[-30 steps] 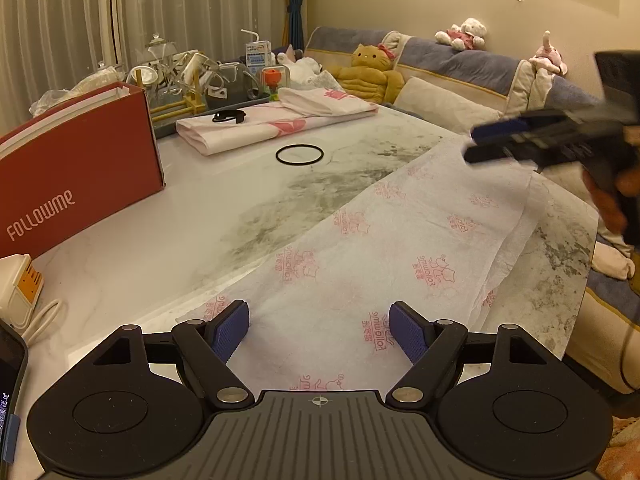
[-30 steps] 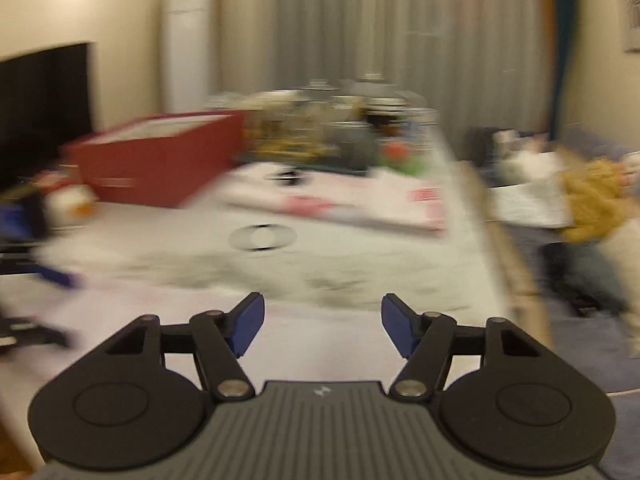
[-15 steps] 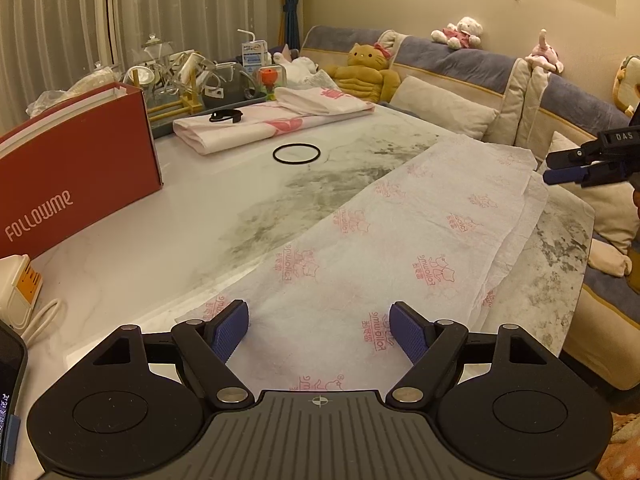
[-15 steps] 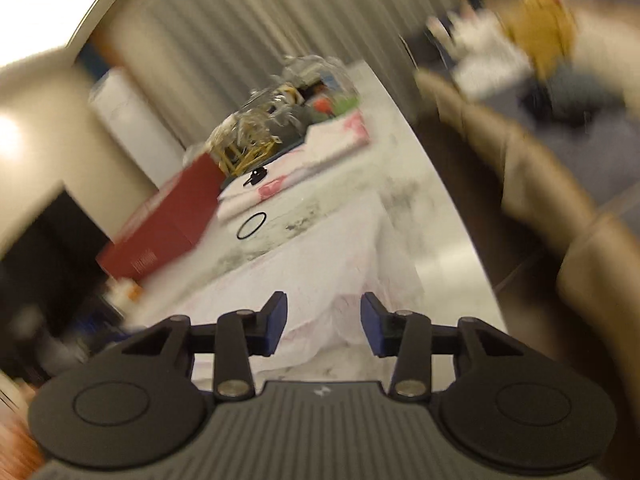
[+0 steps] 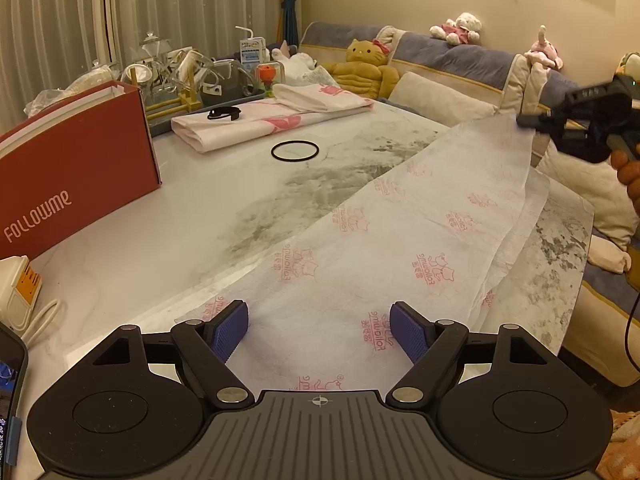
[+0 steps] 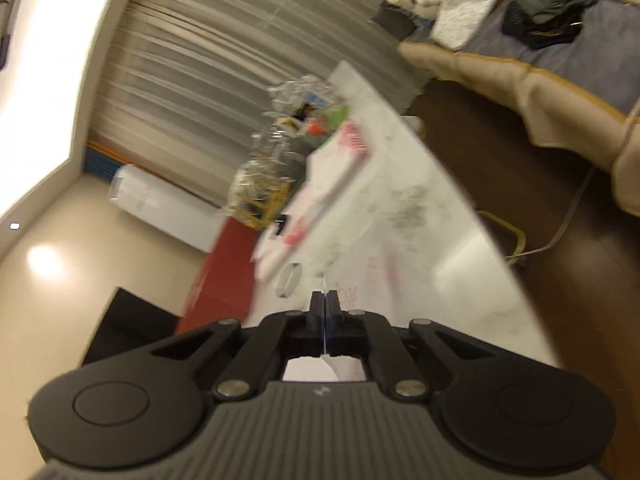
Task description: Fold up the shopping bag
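From the left wrist view, the left claw [image 5: 319, 330] hangs wide over the near end of the shopping bag [image 5: 384, 232], its blue pads either side of the fabric and gripping nothing. The bag lies stretched along the right half of the marble counter [image 5: 160, 232], from just under this claw out to the far right edge. What has changed is at that far end: the right claw [image 5: 530, 120] has pinched the bag's far right corner and the corner now stands lifted off the counter, where half a second ago it lay flat and that claw hung clear of it, off past the edge. Nothing else here has shifted: the red box [image 5: 72, 160], the black ring [image 5: 295, 151] and the folded cloths [image 5: 256, 120] at the far side sit as before.

From the right wrist view, the right claw [image 6: 325, 300] is fully closed with a thin white edge of the shopping bag [image 6: 360, 280] caught between its pads. Half a second ago these pads stood apart with nothing in them; a second ago they were wider. The picture is also rolled further over, so the counter [image 6: 460, 280] slants steeply.

In my judgement this means the grasp for the first fold is made; carrying the far end back toward the near end looks like the step at hand.
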The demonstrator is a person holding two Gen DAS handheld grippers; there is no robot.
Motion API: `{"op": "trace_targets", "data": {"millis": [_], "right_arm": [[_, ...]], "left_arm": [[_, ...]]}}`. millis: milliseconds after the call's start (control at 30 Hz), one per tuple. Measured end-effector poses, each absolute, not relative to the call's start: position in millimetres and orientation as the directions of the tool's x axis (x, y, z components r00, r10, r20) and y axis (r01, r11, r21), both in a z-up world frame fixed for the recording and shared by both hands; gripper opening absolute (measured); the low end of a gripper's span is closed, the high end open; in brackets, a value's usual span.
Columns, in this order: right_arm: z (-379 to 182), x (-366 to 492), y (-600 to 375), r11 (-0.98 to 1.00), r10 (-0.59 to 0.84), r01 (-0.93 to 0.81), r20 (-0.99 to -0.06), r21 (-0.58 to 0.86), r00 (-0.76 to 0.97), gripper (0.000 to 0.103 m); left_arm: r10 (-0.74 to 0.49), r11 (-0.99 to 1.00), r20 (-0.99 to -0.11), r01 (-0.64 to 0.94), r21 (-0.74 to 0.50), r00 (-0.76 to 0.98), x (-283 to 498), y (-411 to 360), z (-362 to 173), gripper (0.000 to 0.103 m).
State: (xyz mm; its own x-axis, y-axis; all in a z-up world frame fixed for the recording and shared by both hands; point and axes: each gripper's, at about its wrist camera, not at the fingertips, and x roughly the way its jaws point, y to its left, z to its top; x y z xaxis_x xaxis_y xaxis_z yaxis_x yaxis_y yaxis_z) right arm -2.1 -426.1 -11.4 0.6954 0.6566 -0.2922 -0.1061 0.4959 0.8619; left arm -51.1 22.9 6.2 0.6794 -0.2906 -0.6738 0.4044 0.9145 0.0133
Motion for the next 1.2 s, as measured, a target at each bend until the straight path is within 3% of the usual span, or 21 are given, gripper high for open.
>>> {"op": "trace_targets", "data": {"millis": [167, 200, 300, 333, 733, 1200], "right_arm": [[11, 1, -429, 0.432, 0.673, -0.166, -0.194, 0.887, 0.714, 0.002], [12, 1, -430, 0.44, 0.662, -0.156, -0.203, 0.884, 0.721, 0.009], [3, -8, -437, 0.464, 0.644, -0.091, -0.266, 0.881, 0.717, 0.052], [-2, -12, -440, 0.459, 0.647, -0.071, -0.278, 0.886, 0.71, 0.055], [-39, -51, -420, 0.402, 0.716, 0.112, -0.388, 0.909, 0.58, 0.055], [-37, -34, -416, 0.39, 0.702, 0.13, -0.386, 0.912, 0.598, 0.055]], "left_arm": [[-0.291, 0.914, -0.673, 0.405, 0.014, 0.68, -51, 23, 6, 0.078], [-0.292, 0.914, -0.673, 0.406, 0.013, 0.679, -51, 23, 6, 0.078], [-0.294, 0.913, -0.672, 0.408, 0.013, 0.679, -52, 23, 6, 0.078], [-0.294, 0.913, -0.673, 0.408, 0.014, 0.679, -52, 23, 6, 0.078], [-0.298, 0.911, -0.67, 0.413, 0.014, 0.68, -52, 23, 5, 0.08], [-0.304, 0.907, -0.669, 0.42, 0.013, 0.678, -52, 24, 5, 0.08]]}}
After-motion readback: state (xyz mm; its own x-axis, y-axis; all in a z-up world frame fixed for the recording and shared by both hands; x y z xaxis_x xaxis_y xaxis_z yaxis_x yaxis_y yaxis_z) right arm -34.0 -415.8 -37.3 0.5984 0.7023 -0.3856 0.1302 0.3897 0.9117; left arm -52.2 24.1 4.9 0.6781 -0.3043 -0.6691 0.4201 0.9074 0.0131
